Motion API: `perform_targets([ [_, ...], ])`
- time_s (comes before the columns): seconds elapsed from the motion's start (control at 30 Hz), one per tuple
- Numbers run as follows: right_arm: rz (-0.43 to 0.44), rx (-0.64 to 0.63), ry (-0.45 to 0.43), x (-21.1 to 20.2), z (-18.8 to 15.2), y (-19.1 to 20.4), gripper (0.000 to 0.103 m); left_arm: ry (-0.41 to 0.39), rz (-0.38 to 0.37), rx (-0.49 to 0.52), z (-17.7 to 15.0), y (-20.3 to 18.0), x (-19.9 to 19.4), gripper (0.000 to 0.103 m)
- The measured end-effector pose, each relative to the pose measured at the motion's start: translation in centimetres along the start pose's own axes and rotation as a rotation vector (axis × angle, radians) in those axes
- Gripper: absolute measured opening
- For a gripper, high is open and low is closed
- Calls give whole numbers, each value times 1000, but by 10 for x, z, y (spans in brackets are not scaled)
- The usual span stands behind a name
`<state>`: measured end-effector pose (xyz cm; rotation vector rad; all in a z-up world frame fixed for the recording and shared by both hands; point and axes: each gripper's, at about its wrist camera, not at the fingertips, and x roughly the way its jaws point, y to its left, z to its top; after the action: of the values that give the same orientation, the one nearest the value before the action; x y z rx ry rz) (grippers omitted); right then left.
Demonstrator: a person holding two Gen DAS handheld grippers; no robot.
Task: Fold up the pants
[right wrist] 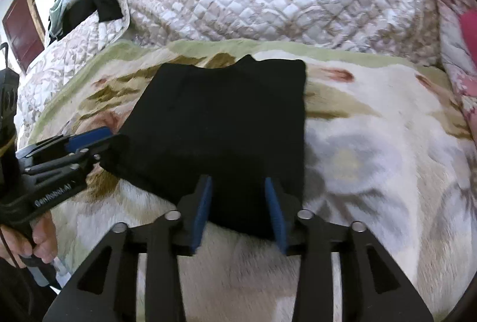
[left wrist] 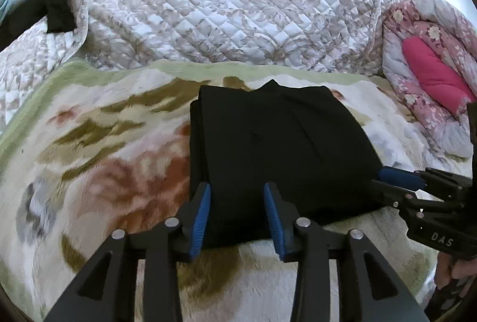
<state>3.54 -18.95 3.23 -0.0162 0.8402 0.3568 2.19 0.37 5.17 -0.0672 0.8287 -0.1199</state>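
Presently: black pants (left wrist: 277, 149), folded compact on floral blanket (left wrist: 104, 173), twelve o'clock of both grippers; left gripper (left wrist: 237, 217) and right gripper (right wrist: 238, 208) fingers released, holding nothing; fold seemingly done, next withdraw or smooth.

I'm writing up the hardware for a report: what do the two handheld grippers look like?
Both are black, angular frames with triangular cut-outs and silver pivot pins. Each finger carries a ribbed blue pad. The right gripper bears white letters "DAS" on its body; the left gripper reads "GenRobot.AI" in white. A thin dark cable hangs by the left hand. No sleeves show clearly.
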Motion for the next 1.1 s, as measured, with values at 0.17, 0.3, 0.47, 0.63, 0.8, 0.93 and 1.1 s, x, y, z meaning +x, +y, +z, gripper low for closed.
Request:
perform_targets([
  [0.17,-32,-7,-15,-18,-17,4,48,27,-3,-12,-18,-10,-16,40],
  [0.3,-42,-7,28,-14,-30,5,48,59,4,-5,-31,-15,-16,40],
  [0.47,-61,-29,32,-12,-32,4,48,89,7,-13,-34,-15,-10,40],
  [0.63,-61,-20,79,1,-35,3,49,125,14,-21,-37,-12,0,40],
  [0.8,-61,-22,73,3,-34,4,53,128,9,-2,-38,-15,5,46],
  [0.93,-64,-25,74,5,-34,4,55,123,11,19,-39,-17,6,49],
  [1.1,-60,-8,75,3,-31,3,56,124,9,17,-38,-19,4,50],
])
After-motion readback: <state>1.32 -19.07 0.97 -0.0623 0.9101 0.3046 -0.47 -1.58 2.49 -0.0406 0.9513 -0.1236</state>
